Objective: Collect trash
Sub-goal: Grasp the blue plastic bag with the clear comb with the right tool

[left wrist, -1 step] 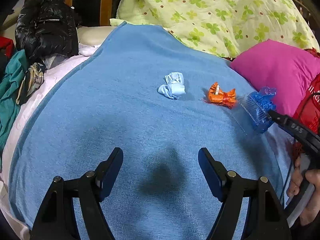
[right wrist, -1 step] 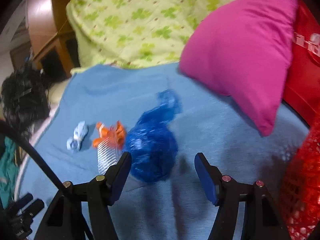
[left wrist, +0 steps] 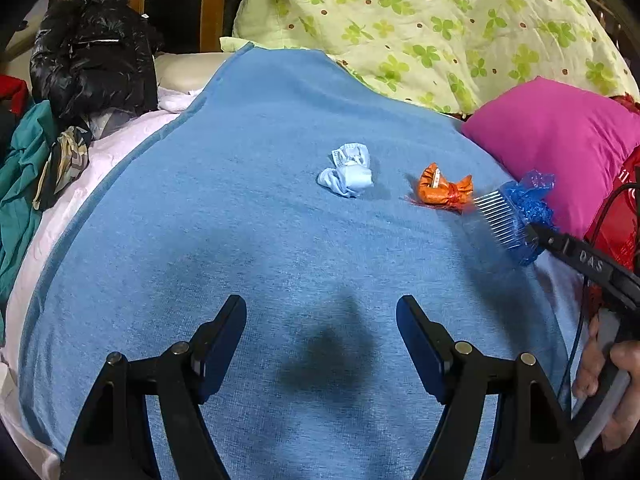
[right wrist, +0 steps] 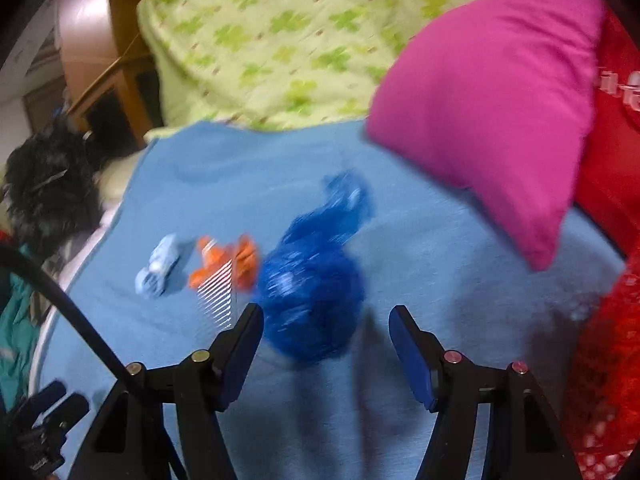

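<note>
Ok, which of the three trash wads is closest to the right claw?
The dark blue plastic wad. It sits just ahead of the open right claw, beside the pink pillow. The orange wrapper and pale blue wad lie farther left.

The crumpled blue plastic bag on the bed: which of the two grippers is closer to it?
Right. The right gripper is open right at the blue plastic bag, which sits just ahead between its fingers. The left gripper, also open, hangs over bare blue blanket, with the bag far off to its right.

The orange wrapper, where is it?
In the left wrist view the orange wrapper lies on the blue blanket, right of the pale blue wrapper and left of the crumpled blue bag.
</note>
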Demonstrator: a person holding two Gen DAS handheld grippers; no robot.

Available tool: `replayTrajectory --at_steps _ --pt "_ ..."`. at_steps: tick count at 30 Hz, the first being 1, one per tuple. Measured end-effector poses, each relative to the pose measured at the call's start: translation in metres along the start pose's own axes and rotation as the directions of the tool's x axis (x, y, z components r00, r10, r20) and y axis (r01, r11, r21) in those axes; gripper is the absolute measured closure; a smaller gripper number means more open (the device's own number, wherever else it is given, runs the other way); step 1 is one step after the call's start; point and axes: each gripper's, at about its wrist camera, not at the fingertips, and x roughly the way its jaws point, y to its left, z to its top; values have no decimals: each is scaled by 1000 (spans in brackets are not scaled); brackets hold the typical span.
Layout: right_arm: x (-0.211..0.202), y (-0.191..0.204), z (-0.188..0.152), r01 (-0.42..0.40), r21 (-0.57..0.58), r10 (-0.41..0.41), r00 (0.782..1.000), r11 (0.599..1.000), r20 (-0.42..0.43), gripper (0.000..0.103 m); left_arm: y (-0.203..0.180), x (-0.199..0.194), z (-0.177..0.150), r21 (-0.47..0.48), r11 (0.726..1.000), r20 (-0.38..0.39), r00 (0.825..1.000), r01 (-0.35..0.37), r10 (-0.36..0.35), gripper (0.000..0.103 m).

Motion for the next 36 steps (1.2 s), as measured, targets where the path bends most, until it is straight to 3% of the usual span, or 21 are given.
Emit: replayTrajectory --at_steps 2,5,11,20,26,28,29,33,36 --pt "-1 15 -4 -83 -54 81 996 995 -38 34 5 0 1 -20 1000 -3 1000 6 -6 25" --pt "-11 16 -3 -110 -70 110 994 991 -4 34 7 -1 2 -40 999 -5 1000 22 -22 25" --pt "-6 -24 15 -52 129 44 997 990 59 34 1 -2 1 -21 999 -7 999 32 -33 25" --pt "27 -22 30 -223 273 220 975 936 41 34 -4 3 -1 0 1000 -20 1000 21 -21 25" --pt "61 -20 28 -195 335 215 976 922 -25 29 -8 3 0 39 999 4 1000 6 -6 25" --pt "66 -29 25 -227 388 256 966 893 -24 45 -10 3 0 52 999 9 1000 7 -7 25" --pt "66 -34 23 -241 419 273 962 876 -17 46 -10 4 1 53 999 10 1000 8 -8 25" --pt "51 -48 24 -223 435 240 971 872 16 48 -9 3 3 49 999 23 1000 13 -14 25" --pt "31 -51 27 -132 378 134 991 917 20 48 -17 1 5 64 997 43 998 35 -38 25"
